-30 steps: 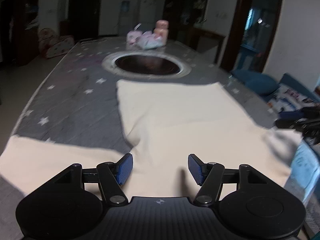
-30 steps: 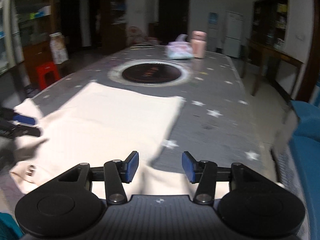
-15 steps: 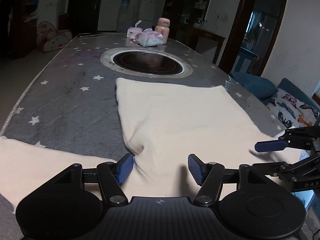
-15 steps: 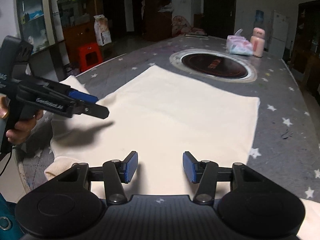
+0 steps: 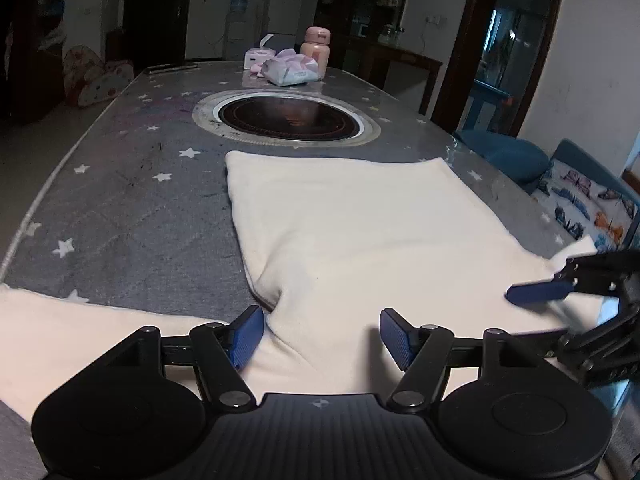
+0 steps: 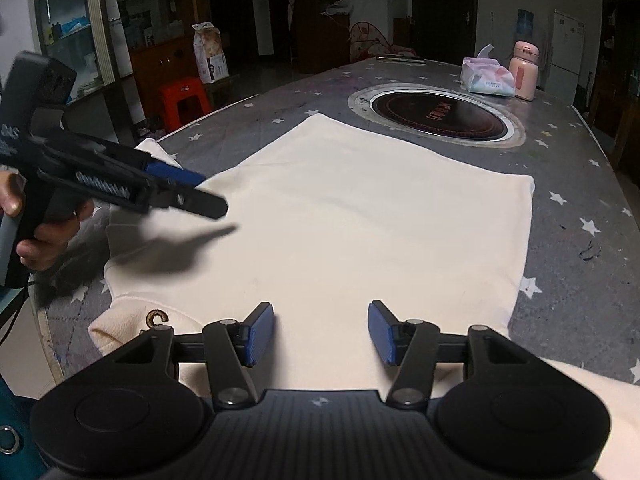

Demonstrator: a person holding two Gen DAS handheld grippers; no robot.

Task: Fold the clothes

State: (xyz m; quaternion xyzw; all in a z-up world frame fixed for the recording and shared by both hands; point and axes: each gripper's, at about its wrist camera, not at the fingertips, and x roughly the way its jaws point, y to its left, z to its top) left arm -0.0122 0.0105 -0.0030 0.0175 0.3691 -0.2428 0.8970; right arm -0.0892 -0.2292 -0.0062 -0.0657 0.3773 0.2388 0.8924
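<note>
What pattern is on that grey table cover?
Small white stars on the grey table cover; clearest in the right wrist view.

Garment: a cream garment (image 5: 360,240) lies flat on the table, with one sleeve going off to the left near edge.
Table: grey cover with white stars (image 5: 120,208); a round dark cooktop (image 5: 290,118) is set in the middle, beyond the garment.
Left gripper: the left gripper (image 5: 322,334) hovers over the near part of the garment, where the sleeve joins the body; its jaws are opening and only the flat cloth shows between the blue pads.
Right gripper: the right gripper (image 5: 536,292) comes in from the right edge, over the garment's right side.
Far end: a tissue pack (image 5: 290,70) and a pink bottle (image 5: 316,50) stand together.
</note>
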